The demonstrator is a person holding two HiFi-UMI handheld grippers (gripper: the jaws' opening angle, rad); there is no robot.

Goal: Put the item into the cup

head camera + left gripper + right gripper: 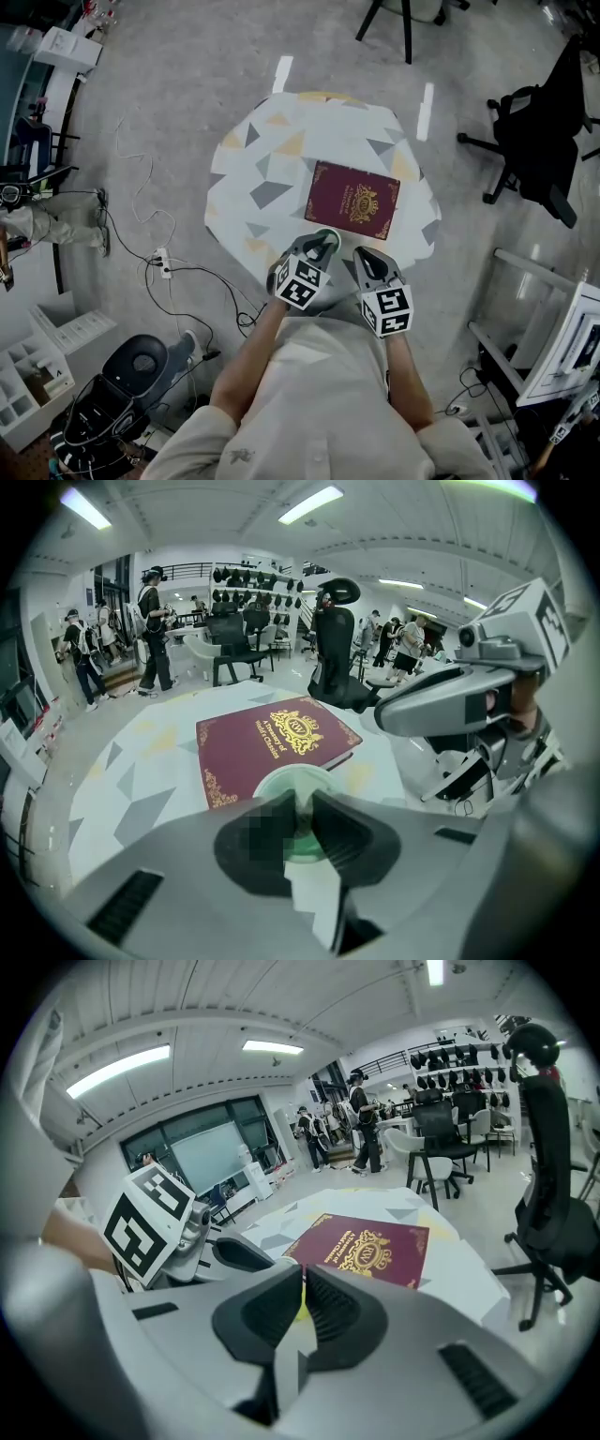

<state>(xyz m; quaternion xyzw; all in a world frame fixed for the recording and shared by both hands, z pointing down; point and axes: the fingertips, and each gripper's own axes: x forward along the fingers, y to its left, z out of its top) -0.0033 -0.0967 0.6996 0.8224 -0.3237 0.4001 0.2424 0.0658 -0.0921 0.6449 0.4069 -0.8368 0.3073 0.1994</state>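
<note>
A pale green cup (327, 234) stands at the near edge of the patterned table (272, 150), just in front of a maroon book (353, 199) with gold print. My left gripper (322, 242) is shut on the cup's near rim; in the left gripper view the cup (291, 782) shows between and behind the jaws of the left gripper (300, 822). My right gripper (364, 255) hovers beside it on the right, shut, with a sliver of a small yellow item (301, 1309) between its pads. The book (361, 1249) lies beyond the right gripper (303, 1283).
A black office chair (539, 141) stands on the floor at the right. Cables and a power strip (161, 262) lie on the floor at the left. A white rack (562, 337) is at the lower right. People and chairs fill the room's far side.
</note>
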